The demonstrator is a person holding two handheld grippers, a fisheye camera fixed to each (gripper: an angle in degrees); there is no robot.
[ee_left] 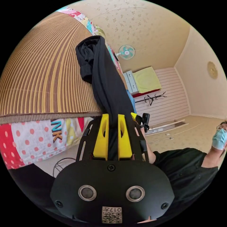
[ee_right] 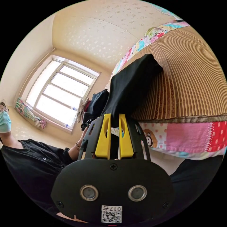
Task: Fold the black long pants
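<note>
The black long pants (ee_left: 104, 80) hang bunched from the striped bamboo mat (ee_left: 42, 75) on the bed down into my left gripper (ee_left: 113, 118), whose yellow jaws are shut on the cloth. In the right gripper view another part of the black pants (ee_right: 132, 80) runs from the mat (ee_right: 189, 78) into my right gripper (ee_right: 114, 118), its yellow jaws also pressed on the fabric. The other gripper (ee_left: 143, 120) appears just right of the pants in the left gripper view.
A patchwork quilt (ee_left: 35, 139) hangs over the bed's edge below the mat. A person in a black top (ee_left: 186, 165) stands close by. A wall fan (ee_left: 126, 52), drawers (ee_left: 131, 81), a coat rack (ee_left: 151, 98) and a bright window (ee_right: 63, 92) surround the bed. Dark clothes (ee_right: 98, 101) lie piled near the window.
</note>
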